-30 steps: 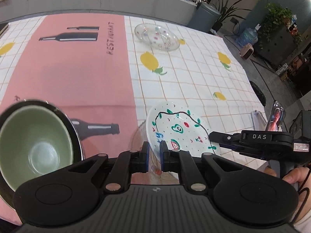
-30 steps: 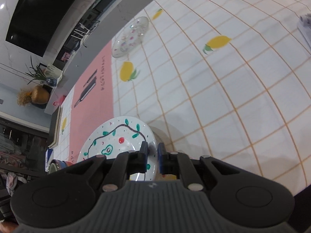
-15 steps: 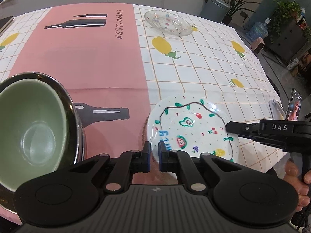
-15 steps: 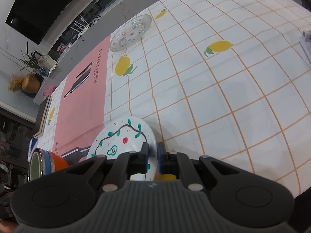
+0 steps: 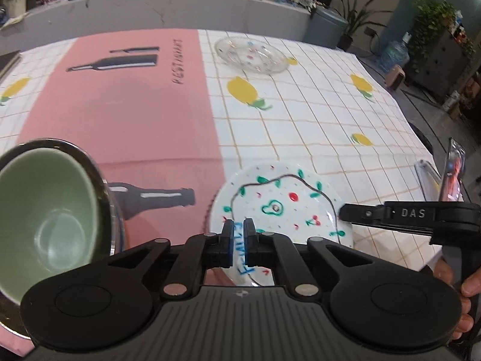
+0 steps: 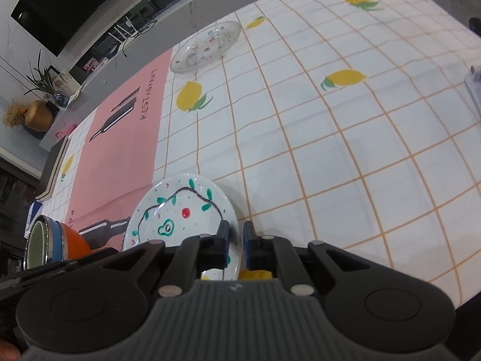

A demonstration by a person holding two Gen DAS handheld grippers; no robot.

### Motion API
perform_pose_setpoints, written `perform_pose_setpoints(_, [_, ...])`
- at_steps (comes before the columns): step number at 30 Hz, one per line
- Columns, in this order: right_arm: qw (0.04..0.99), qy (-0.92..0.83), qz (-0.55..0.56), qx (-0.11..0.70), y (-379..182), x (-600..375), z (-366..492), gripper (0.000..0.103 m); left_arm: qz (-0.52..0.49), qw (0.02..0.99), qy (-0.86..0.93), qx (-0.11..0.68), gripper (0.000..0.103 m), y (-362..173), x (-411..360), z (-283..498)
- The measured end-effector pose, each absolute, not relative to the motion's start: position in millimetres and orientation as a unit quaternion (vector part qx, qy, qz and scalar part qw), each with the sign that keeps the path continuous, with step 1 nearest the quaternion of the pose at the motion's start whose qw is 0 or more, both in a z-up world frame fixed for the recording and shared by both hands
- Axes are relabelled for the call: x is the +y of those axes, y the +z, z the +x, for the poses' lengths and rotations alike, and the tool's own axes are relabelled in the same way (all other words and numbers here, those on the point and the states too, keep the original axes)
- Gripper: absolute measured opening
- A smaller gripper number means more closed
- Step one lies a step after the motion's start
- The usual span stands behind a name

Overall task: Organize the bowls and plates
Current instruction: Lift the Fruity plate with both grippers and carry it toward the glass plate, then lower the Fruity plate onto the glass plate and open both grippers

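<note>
White painted plate (image 5: 279, 204) lies between both grippers: left gripper (image 5: 239, 240) and right gripper (image 6: 236, 242) each pinch its rim.

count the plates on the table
2: a painted white plate near the front edge, gripped by both hand-held grippers, and a clear glass plate at the far side. More may sit out of view.

Both black two-finger grippers, left (image 5: 238, 234) and right (image 6: 237, 237), angle steeply downward with their blue-padded jaws nearly closed.
</note>
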State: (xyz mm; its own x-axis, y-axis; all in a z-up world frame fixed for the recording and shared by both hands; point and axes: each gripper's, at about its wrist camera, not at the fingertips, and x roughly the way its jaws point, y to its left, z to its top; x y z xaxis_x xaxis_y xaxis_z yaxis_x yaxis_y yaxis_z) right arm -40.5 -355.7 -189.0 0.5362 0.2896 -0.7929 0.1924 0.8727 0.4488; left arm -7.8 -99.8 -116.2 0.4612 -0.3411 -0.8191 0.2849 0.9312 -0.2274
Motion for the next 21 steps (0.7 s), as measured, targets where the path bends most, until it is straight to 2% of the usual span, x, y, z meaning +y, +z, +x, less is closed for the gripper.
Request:
perform_pose_setpoints(4, [0.849, 0.025, 0.239, 0.471, -183, -355, -43, 0.011, -0.020, 0.863, -0.168, 0.477, 0.023, -116, -97, -13])
perform_pose_setpoints(6, [0.852, 0.024, 0.231, 0.470, -182, -353, -44, 0.013, -0.020, 0.863, -0.161, 0.478, 0.026, -118, -96, -16])
perform_pose_setpoints(8, [0.853, 0.026, 0.227, 0.470, -181, -351, -47, 0.021, -0.022, 0.860, -0.164, 0.482, 0.026, -121, -94, -19])
perform_pose_setpoints(15, [0.850, 0.021, 0.229, 0.474, -188, -350, -49, 0.021, -0.017, 0.852, -0.155, 0.499, 0.027, -131, -95, -23])
perform_pose_setpoints(21, [0.851, 0.018, 0.236, 0.468, -189, -355, -33, 0.017, -0.032, 0.841, -0.156, 0.517, 0.027, -138, -92, -25])
